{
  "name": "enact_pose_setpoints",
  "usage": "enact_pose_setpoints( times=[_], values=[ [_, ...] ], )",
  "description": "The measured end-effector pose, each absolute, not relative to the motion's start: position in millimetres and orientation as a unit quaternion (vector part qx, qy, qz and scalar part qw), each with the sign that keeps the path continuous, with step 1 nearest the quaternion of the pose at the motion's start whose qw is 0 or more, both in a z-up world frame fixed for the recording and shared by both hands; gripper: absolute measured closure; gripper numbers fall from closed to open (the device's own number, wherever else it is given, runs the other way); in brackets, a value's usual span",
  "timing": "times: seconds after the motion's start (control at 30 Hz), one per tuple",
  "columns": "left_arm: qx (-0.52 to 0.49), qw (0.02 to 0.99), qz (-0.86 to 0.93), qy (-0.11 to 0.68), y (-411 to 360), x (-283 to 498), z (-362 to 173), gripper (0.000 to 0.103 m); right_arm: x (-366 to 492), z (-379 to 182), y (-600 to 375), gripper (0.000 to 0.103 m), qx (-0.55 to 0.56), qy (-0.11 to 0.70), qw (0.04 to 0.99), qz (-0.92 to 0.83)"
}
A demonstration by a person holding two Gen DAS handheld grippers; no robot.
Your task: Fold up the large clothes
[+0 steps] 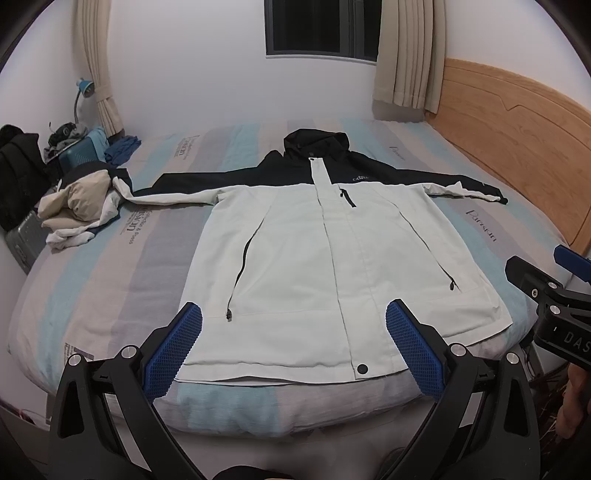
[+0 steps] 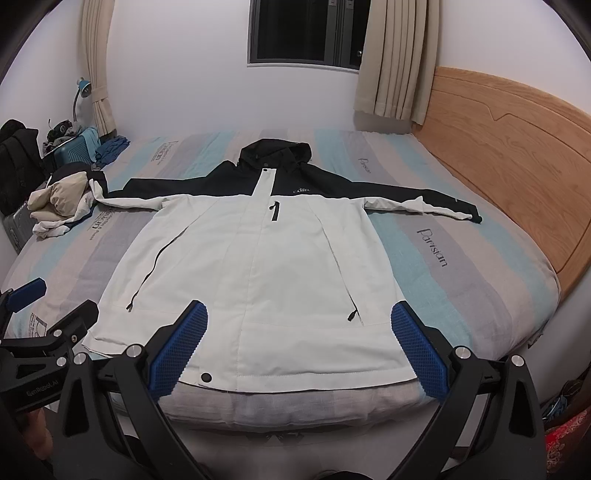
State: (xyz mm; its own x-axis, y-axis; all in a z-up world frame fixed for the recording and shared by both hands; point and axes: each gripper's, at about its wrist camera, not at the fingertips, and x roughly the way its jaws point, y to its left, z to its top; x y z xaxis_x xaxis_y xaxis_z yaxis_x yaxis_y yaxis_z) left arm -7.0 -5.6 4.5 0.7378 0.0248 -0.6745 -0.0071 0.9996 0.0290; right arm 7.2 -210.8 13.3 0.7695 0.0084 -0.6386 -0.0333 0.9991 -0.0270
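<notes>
A white and black hooded jacket [image 1: 317, 251] lies flat, front up, on the striped bed [image 1: 122, 273], both sleeves spread out sideways, hood toward the far wall. It also shows in the right wrist view [image 2: 266, 266]. My left gripper [image 1: 293, 317] is open and empty, hovering above the jacket's hem at the bed's near edge. My right gripper [image 2: 299, 314] is open and empty, also above the hem, a little to the right. The right gripper shows at the right edge of the left wrist view [image 1: 546, 291], and the left gripper at the left edge of the right wrist view [image 2: 48, 306].
A pile of crumpled clothes [image 1: 81, 206] lies on the bed's left side by the jacket's sleeve end. Suitcases and bags [image 1: 22, 177] stand left of the bed. A wooden headboard [image 1: 517, 129] runs along the right. A wall with a window [image 1: 321, 29] and curtains is behind.
</notes>
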Motion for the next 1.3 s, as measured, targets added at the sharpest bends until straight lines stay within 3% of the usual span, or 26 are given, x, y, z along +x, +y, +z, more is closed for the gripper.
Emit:
enact_pose_setpoints(
  times=[1.3],
  values=[
    [0.010,0.931,0.009,0.365,-5.9,-0.4,-2.7,0.006,14.1,10.1,-213.9,0.007,-0.003,0.345,0.938,0.006]
  ],
)
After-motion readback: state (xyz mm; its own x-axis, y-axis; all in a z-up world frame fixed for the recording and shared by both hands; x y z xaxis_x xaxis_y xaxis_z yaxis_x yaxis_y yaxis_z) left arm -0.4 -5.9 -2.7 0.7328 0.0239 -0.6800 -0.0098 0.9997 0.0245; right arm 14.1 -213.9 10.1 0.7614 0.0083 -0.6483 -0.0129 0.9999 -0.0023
